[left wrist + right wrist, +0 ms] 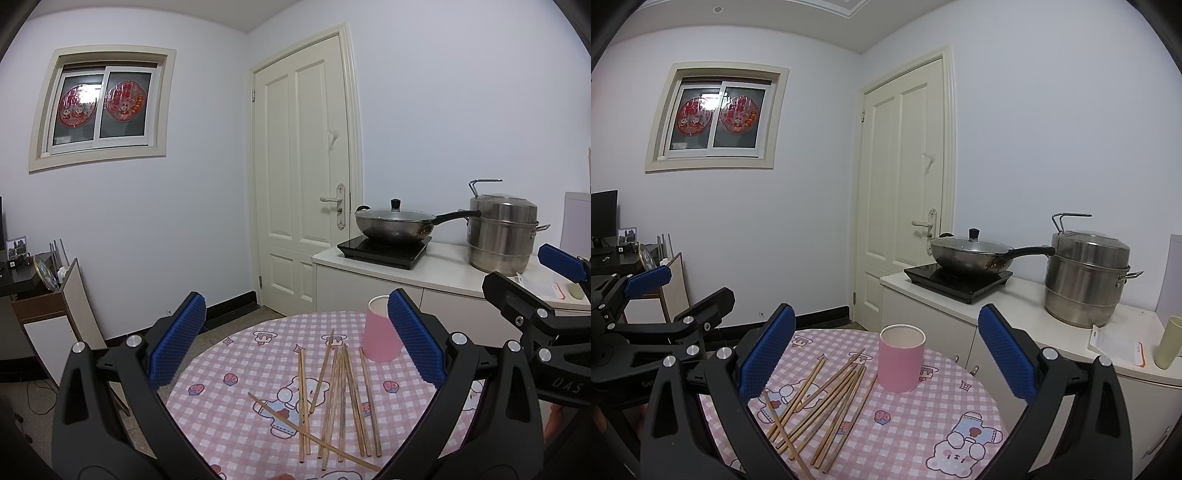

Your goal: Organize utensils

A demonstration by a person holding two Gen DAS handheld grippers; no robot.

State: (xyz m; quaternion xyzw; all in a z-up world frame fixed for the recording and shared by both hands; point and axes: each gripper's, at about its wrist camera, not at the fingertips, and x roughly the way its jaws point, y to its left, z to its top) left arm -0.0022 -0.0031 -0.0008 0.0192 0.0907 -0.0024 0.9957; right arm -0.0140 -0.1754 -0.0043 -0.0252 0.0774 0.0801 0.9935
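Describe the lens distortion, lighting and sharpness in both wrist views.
Left wrist view: strong fisheye bends the door and window frame; dark vignette corners; even indoor light; chopsticks sharp. Right wrist view: same curvature on the door; soft shadow beside the pink cup; faint glare on the steel steamer pot.

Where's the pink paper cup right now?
The pink paper cup stands upright on the checkered tablecloth, just right of the scattered wooden chopsticks, toward the table's far edge.

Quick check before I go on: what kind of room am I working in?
Likely a small home kitchen or dining corner: a wok on a hob, a steel steamer pot, and a round table with chopsticks.
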